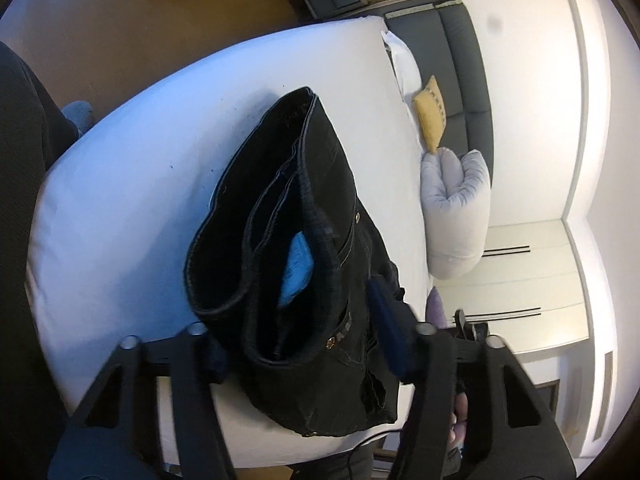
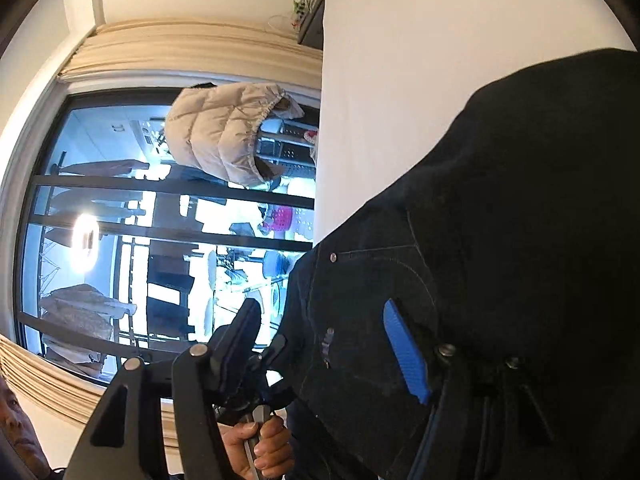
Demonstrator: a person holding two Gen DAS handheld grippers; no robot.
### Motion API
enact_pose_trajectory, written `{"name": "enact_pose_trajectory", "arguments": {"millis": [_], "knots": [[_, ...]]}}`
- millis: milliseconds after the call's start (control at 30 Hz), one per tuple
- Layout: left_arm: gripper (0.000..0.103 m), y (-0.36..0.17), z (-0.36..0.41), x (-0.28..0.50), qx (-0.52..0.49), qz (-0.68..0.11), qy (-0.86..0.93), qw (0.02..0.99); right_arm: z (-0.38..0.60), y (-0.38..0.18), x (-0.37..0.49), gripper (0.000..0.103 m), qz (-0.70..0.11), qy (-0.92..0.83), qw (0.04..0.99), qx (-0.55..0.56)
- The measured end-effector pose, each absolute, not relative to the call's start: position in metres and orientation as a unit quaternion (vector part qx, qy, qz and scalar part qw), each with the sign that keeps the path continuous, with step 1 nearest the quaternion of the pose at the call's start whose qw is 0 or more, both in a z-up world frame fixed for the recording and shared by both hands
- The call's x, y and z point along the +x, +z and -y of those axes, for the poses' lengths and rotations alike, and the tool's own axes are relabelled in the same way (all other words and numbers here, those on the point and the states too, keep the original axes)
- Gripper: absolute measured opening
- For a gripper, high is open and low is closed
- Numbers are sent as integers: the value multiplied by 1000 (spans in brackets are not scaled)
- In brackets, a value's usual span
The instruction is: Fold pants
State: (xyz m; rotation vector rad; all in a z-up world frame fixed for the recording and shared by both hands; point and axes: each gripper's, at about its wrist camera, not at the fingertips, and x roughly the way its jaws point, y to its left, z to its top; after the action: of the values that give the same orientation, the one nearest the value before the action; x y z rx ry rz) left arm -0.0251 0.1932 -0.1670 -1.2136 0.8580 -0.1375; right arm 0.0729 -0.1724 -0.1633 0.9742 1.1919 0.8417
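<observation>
Black folded pants [image 1: 304, 248] lie in a thick bundle on the white bed [image 1: 132, 184], waistband end toward me. My left gripper [image 1: 300, 336] is open, its blue-padded fingers [image 1: 390, 332] straddling the near end of the bundle. A blue pad of the right gripper [image 1: 296, 268] shows between the folded layers. In the right wrist view the pants [image 2: 500, 240] fill the right side. My right gripper [image 2: 328, 344] is open, with its right blue finger [image 2: 404, 352] against the cloth and its left finger outside. The other gripper [image 2: 240, 344] shows beside it, held in a hand.
A rolled grey pillow [image 1: 456, 208], a yellow cushion [image 1: 430, 116] and a grey headboard [image 1: 460, 52] stand at the bed's far side. A white wardrobe [image 1: 532, 280] is at the right. A window [image 2: 140, 220] with a beige jacket [image 2: 228, 128] is at the left.
</observation>
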Motion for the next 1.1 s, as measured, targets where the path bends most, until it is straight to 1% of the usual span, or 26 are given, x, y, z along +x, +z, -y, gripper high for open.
{"name": "enact_pose_trajectory", "arguments": {"millis": [67, 133, 167, 200, 233, 267, 333, 400, 433, 533, 600, 633, 667, 700, 833, 933, 1100], "knots": [[34, -164, -186, -19, -536, -398, -62, 742, 165, -168, 81, 72, -536, 365, 637, 416], [32, -159, -180, -14, -523, -400, -59, 750, 161, -180, 89, 72, -555, 349, 636, 407], [32, -158, -181, -16, -520, -399, -60, 752, 161, -188, 90, 70, -564, 341, 635, 402], [31, -155, -179, -13, -514, -400, -61, 757, 159, -198, 91, 62, -574, 333, 634, 398], [29, -153, -178, -12, -508, -400, -61, 760, 158, -205, 91, 59, -579, 327, 634, 394], [28, -151, -176, -10, -502, -400, -63, 764, 157, -207, 90, 58, -577, 326, 638, 391], [26, -147, -173, -7, -495, -399, -65, 769, 156, -201, 86, 61, -574, 330, 641, 387], [24, -144, -169, -4, -490, -400, -67, 771, 156, -191, 83, 69, -571, 334, 642, 389], [22, -141, -167, -3, -487, -399, -69, 774, 157, -183, 78, 70, -563, 342, 644, 389], [22, -128, -161, -3, -470, -397, -76, 785, 159, -171, 69, 73, -555, 358, 642, 389], [21, -119, -153, 0, -454, -394, -83, 795, 159, -174, 65, 78, -560, 359, 640, 384], [21, -114, -147, 3, -445, -393, -88, 800, 159, -185, 61, 77, -576, 342, 642, 373], [21, -111, -145, 4, -440, -393, -90, 802, 159, -193, 60, 69, -583, 335, 642, 370], [21, -107, -140, 7, -431, -393, -93, 807, 160, -196, 58, 68, -577, 335, 649, 366], [20, -87, -120, 16, -399, -390, -108, 823, 171, -182, 57, 71, -577, 327, 647, 377], [20, -67, -95, 24, -363, -385, -128, 839, 186, -156, 56, 71, -553, 334, 664, 375], [20, -38, -29, 45, -283, -387, -175, 860, 219, -128, 56, 74, -530, 334, 688, 366]]}}
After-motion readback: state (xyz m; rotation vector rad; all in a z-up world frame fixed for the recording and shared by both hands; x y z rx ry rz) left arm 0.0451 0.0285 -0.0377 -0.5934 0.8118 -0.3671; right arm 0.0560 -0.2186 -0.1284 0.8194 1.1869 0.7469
